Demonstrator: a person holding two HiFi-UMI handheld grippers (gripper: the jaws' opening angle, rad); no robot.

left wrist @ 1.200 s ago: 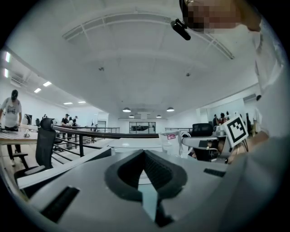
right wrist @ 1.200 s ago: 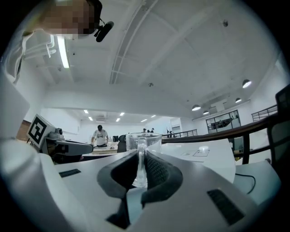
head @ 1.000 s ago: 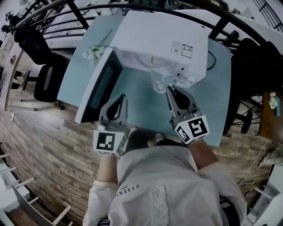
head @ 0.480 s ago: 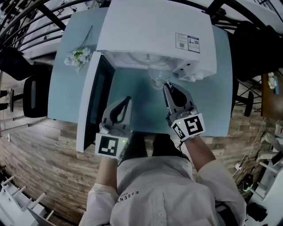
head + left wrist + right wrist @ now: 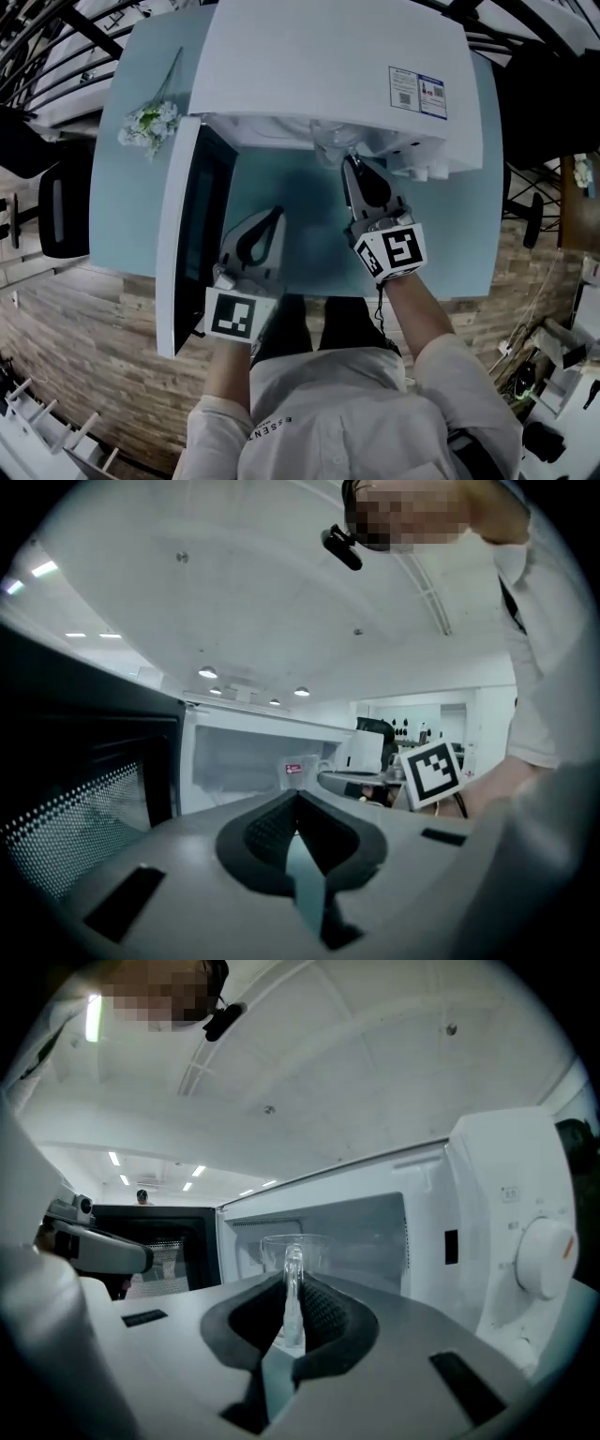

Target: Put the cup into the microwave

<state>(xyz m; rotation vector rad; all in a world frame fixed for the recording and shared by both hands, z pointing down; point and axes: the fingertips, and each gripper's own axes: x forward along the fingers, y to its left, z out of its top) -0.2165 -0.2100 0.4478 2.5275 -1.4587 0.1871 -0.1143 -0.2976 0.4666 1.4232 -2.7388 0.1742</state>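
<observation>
Overall, the teal desk (image 5: 300, 234) carried a white microwave (image 5: 328, 75), its door (image 5: 183, 234) swung wide open to the left. The left gripper (image 5: 274, 214) hung over the desk beside the door, its jaws closed together with nothing between them. The right gripper (image 5: 349, 161) was clamped on the handle of the clear glass cup (image 5: 292, 1251), held at the mouth of the open cavity. A flower sprig (image 5: 148, 122) lay on the desk left of the microwave.

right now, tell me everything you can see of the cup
A clear, glass-like cup with a side handle, standing upright and seemingly empty. The right tongs are shut on its handle, holding it at the open mouth of the white microwave, handle towards the person.
</observation>
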